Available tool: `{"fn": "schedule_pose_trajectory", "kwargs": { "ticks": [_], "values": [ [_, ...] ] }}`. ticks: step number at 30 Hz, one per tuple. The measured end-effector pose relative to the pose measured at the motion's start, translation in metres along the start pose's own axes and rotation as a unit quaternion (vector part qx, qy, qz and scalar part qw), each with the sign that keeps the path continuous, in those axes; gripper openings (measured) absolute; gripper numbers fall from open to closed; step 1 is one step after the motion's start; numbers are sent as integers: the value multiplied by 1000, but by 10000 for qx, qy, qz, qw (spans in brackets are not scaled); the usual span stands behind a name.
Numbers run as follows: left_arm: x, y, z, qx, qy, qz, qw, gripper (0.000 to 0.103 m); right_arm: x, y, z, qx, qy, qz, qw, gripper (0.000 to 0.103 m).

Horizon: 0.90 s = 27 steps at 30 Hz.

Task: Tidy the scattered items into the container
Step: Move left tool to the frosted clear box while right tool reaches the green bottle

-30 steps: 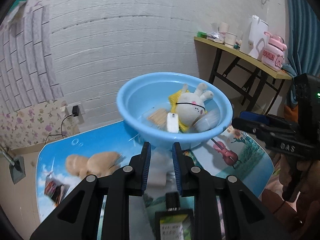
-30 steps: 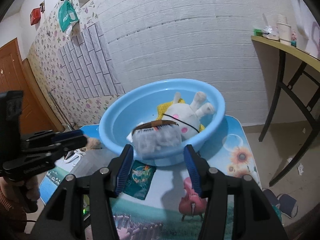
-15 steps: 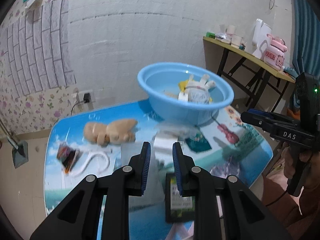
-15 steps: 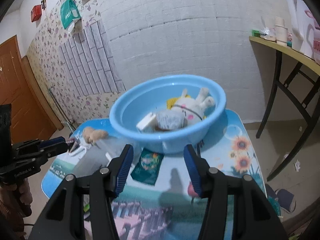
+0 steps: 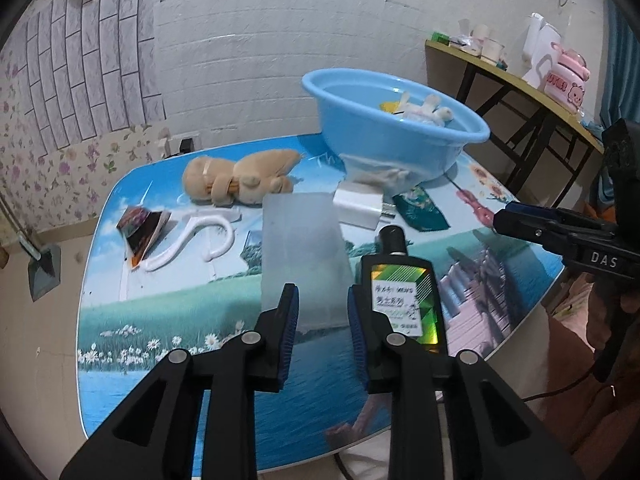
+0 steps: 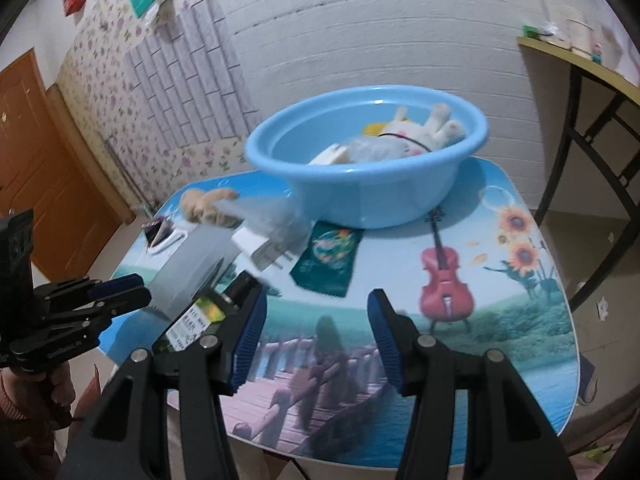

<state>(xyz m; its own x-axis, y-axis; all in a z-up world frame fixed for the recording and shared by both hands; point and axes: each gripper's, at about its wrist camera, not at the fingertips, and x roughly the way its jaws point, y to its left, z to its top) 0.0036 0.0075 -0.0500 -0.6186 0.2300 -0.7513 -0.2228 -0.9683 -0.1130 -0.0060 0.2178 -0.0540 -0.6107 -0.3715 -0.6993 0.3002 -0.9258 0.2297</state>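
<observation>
- While several items lie outside the blue basin (image 5: 400,148), between placements, next pick pending.
- Table (image 5: 168,360): printed top, basin at its far side.
- Basin: already holding a white plush rabbit (image 6: 424,128).
- Near the basin: tan plush toy (image 5: 240,176), frosted translucent box (image 5: 304,256), dark bottle (image 5: 404,292), white charger (image 5: 360,208), green sachet (image 6: 328,258).
- Left gripper (image 5: 322,312): jaws parted, empty, facing the box.
- Right gripper (image 6: 316,332): wide apart, empty.
- Next, probably: closing on the box.

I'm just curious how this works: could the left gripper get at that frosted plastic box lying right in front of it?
Probably yes. The left gripper is open, the frosted box lies between its fingertips, and nothing covers it.
</observation>
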Motion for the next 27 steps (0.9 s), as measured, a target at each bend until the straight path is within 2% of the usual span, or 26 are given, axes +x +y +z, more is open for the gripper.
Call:
{"fn": "schedule_pose_trajectory", "kwargs": {
  "ticks": [3,5,10,11,13,15,19,27],
  "values": [
    [2,3,-2,-25,13,32,10000,34,4,4,-2,17,87,81,9999,52],
    [2,4,-2,-27,7,57,10000,46,7,9,-5,-6,177,118,9998,52],
    [6,4,-3,-17,36,23,10000,56,17,28,-14,-216,416,263,9986,53],
    [7,3,-3,-17,48,23,10000,57,19,33,-16,-297,452,302,9981,55],
    [9,4,-5,-26,70,7,10000,58,20,42,-19,-424,493,410,9970,70],
    [10,5,-6,-42,94,-2,9999,58,20,51,-21,-595,537,554,9952,77],
    [11,8,-7,-89,121,-16,9999,58,20,69,-29,-1025,591,651,9908,79],
    [12,10,-7,-114,132,-49,9998,58,30,83,-39,-1426,892,612,9839,81]
  ]
}}
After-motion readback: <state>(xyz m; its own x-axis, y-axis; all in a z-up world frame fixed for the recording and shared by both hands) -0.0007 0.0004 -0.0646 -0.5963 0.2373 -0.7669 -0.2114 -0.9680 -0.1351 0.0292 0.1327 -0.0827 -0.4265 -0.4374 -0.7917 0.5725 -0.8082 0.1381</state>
